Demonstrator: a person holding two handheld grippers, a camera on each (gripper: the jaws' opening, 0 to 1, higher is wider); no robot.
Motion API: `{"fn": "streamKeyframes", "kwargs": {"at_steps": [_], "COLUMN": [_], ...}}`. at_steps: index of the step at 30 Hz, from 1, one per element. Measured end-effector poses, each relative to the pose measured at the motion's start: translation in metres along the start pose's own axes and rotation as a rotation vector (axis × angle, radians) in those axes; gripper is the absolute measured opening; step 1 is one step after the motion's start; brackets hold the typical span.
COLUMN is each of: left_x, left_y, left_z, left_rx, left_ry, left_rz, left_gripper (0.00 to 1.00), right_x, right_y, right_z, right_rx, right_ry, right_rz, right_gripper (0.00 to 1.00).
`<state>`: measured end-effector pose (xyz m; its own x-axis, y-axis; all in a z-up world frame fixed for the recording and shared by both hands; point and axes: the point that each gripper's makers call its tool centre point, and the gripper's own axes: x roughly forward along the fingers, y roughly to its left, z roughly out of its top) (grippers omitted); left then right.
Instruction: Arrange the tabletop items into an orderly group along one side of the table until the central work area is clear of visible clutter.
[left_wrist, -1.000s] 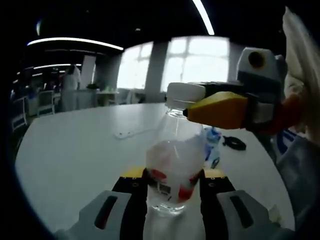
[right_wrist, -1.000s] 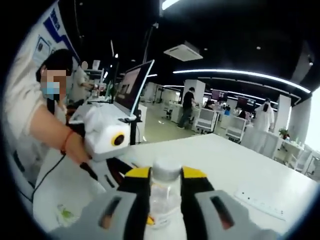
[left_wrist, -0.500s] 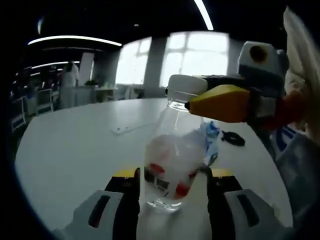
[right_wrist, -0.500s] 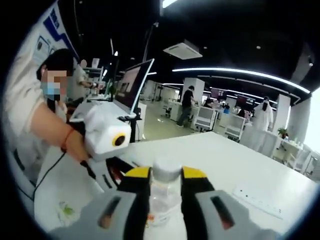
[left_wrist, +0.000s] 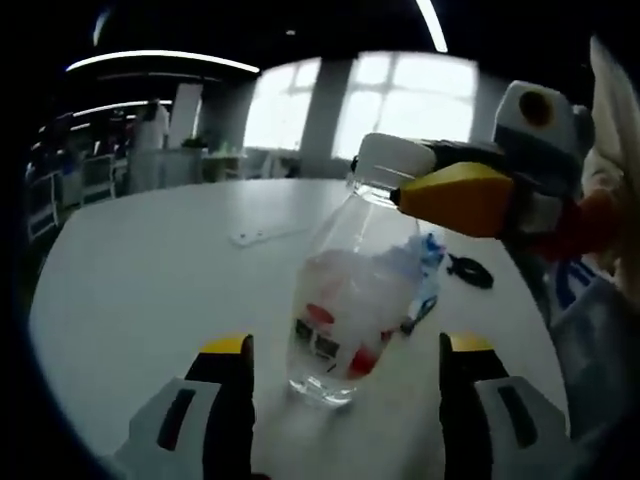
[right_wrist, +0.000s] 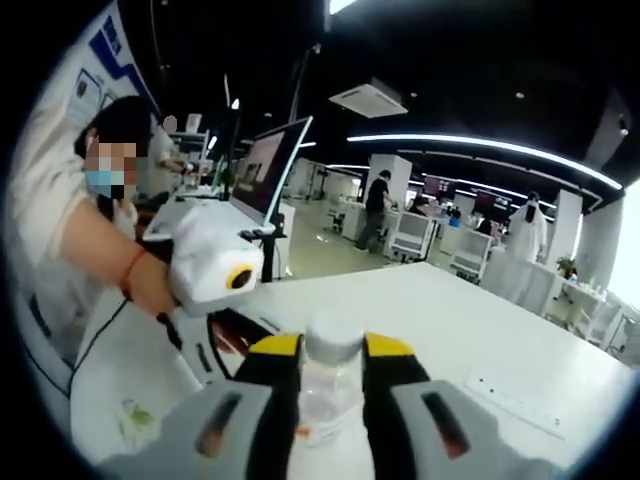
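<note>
Since a second ago the left gripper (left_wrist: 345, 375) has let go of the bottle (left_wrist: 350, 300): its two yellow-tipped jaws, which pressed the bottle's sides, now stand wide apart with clear space on each side of it. One clear plastic bottle is in play, with a white screw cap (left_wrist: 388, 163) and a crumpled white and red label around its lower body; it leans, neck toward the right of the left gripper view, its base near or on the white table (left_wrist: 130, 290). The right gripper (right_wrist: 331, 372) reaches into the left gripper view from the right, level, its yellow jaws closed on the bottle's neck just under the cap; in the right gripper view the cap sits pinched between those two jaws. Across the table, in the right gripper view, a person's hand (right_wrist: 150, 285) holds the white housing of the left gripper, arm stretched forward. On the table beyond the bottle lie one flat white strip (left_wrist: 262, 235), one small black object (left_wrist: 470, 270), and a blue and white item partly hidden by the bottle. One monitor (right_wrist: 268, 170) stands on a nearby desk.
</note>
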<state>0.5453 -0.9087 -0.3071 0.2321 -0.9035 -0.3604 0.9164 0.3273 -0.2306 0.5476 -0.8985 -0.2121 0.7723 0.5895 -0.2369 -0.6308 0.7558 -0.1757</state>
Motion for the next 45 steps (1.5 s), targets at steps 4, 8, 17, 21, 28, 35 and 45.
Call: {"fn": "streamKeyframes", "kwargs": {"at_steps": [4,8,17,21,28,35,45], "left_x": [-0.004,-0.008,-0.012,-0.014,-0.017,-0.019,-0.022], "left_y": [-0.004,-0.007,-0.010,-0.011,-0.015,-0.016,-0.017], "left_z": [0.003,0.005,0.008,0.008,0.009,0.010,0.014], "left_rx": [0.007,0.009,0.011,0.008,0.008,0.012,0.021], "left_ry": [-0.008,-0.018,-0.030,-0.026,-0.029,-0.035,-0.046], "left_rz": [0.005,0.009,0.018,0.019,0.022,0.026,0.033], "left_gripper": [0.68,0.67,0.66,0.67,0.65,0.65,0.64], "right_x": [-0.001,-0.003,-0.006,-0.008,-0.009,-0.012,-0.010], "right_y": [0.003,0.004,0.007,0.008,0.004,0.002,0.001], "right_z": [0.000,0.000,0.000,0.000,0.000,-0.005,-0.008], "right_rx": [-0.015,-0.022,-0.036,-0.033,-0.020,-0.011,0.019], "right_ry": [0.004,0.009,0.013,0.016,0.017,0.029,0.040], "right_rz": [0.000,-0.002,-0.010,-0.012,-0.031,-0.038,-0.034], "right_gripper": [0.20,0.20,0.20,0.20,0.25,0.24,0.25]}}
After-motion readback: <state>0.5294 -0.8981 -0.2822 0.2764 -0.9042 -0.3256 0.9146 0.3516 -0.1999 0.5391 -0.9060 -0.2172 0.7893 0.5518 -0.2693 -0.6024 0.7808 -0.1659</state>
